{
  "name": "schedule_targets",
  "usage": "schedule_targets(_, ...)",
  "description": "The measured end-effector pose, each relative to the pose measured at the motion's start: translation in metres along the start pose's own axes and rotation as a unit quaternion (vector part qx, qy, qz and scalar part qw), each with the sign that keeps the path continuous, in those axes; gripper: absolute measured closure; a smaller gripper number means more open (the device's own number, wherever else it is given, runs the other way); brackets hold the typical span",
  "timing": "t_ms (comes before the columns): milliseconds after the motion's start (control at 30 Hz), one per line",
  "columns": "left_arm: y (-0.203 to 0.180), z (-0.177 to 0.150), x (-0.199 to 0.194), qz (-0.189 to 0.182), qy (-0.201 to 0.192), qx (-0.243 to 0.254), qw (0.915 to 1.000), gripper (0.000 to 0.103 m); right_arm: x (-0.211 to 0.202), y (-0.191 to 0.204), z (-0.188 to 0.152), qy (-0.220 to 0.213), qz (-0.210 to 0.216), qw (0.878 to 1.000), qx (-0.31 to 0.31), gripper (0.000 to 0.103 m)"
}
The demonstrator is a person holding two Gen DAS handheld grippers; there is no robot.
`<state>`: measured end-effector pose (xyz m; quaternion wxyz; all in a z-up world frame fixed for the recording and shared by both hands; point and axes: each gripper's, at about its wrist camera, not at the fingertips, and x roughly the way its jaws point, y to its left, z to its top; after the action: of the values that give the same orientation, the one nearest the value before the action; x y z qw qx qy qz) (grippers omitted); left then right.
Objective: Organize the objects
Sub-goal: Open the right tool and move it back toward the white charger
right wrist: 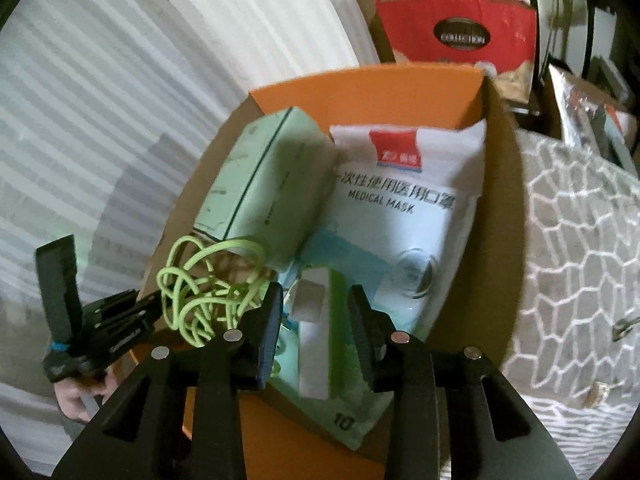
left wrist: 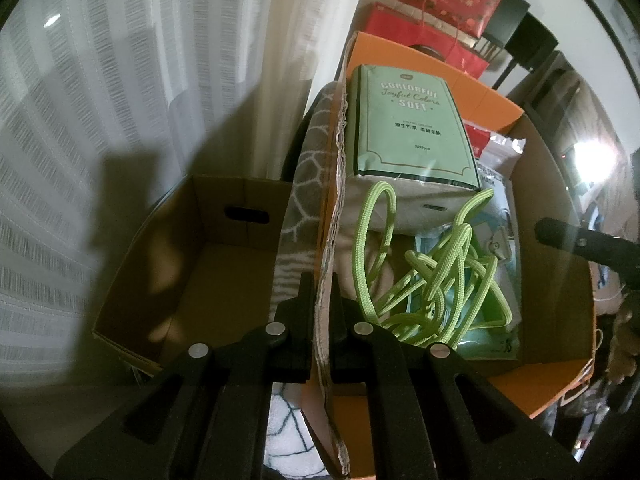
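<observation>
An orange cardboard box [left wrist: 560,264] holds a green tissue pack [left wrist: 404,124], a tangled lime-green cord [left wrist: 436,276] and a white medical mask bag [right wrist: 404,216]. My left gripper [left wrist: 322,300] is shut on the box's left cardboard flap [left wrist: 332,200]. My right gripper [right wrist: 316,312] is open above the box, its fingers on either side of a white-and-green item [right wrist: 316,340] lying on the mask bag, without touching it. The tissue pack [right wrist: 264,184] and the cord [right wrist: 208,288] also show in the right wrist view. The left gripper [right wrist: 100,328] shows at the box's left edge there.
An empty brown cardboard box [left wrist: 192,272] stands left of the orange box. A grey patterned fabric [right wrist: 576,248] lies to the right. Red gift bags and boxes [left wrist: 444,4] are stacked behind. White curtains [left wrist: 120,100] hang at the left.
</observation>
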<state>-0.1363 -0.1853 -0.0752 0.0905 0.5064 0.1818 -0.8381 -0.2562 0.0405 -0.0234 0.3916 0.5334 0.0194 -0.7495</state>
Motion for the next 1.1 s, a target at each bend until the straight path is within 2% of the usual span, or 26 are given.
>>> schedule_targets(433,0.001,0.0,0.001,0.003,0.0,-0.002,1.0,0.099,-0.06,-0.022,-0.014,-0.04,-0.041,0.998,-0.01,0.063)
schedule_targets(833,0.001,-0.001,0.001,0.007,0.0,0.001,1.0,0.099,-0.103,-0.071,-0.04,-0.07,-0.101,0.992,0.011,0.057)
schedule_targets(1100,0.002,-0.001,-0.001,0.008,0.0,0.002,1.0,0.099,-0.124,-0.113,-0.056,-0.085,-0.115,0.988,0.05,0.053)
